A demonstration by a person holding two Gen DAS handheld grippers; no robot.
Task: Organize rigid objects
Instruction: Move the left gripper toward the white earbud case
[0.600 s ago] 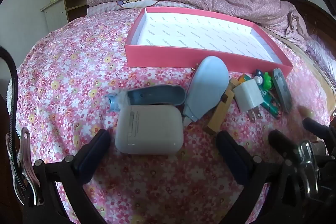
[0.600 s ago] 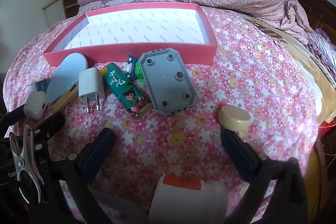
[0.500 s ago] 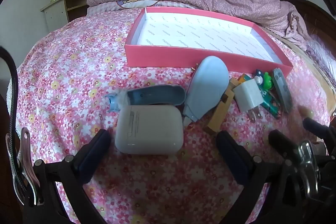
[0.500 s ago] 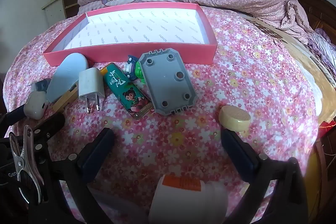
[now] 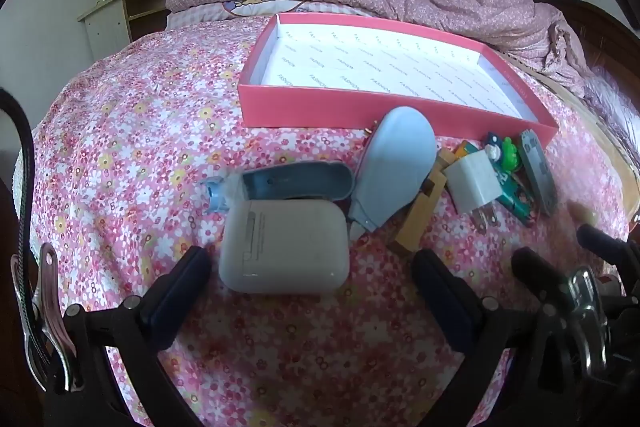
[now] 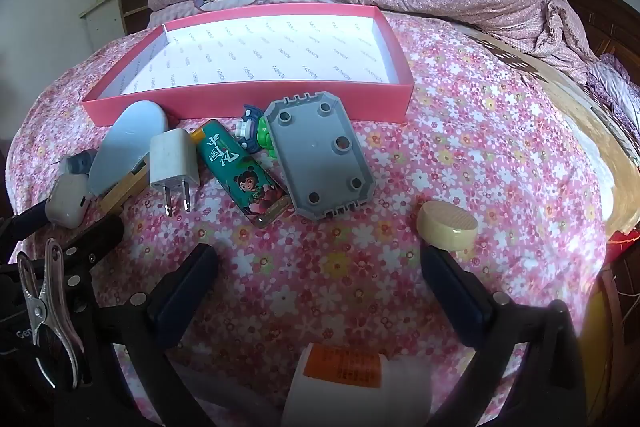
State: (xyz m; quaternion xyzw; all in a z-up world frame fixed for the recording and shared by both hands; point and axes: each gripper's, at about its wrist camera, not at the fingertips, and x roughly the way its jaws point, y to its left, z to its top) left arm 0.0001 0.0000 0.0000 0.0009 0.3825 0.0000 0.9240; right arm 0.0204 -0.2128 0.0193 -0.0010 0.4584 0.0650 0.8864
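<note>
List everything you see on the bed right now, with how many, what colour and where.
box: 1, pink, white lining, behind the clutter, nothing inside
earbud case: 1, white, nearest left gripper
oval shell pieces: 2, blue, before the box
wooden block: 1, tan, under pale shell
charger plug: 1, white, mid row
lighter: 1, green, beside plug
toy figure: 1, blue-green, by box
plate: 1, grey, studded
round lid: 1, cream, right
bottle: 1, white, orange label, bottom edge
left gripper: 1, black, open
right gripper: 1, black, open

the white bottle (image 6: 352,383) is cut off by the bottom edge, its orange label too blurred to read.
</note>
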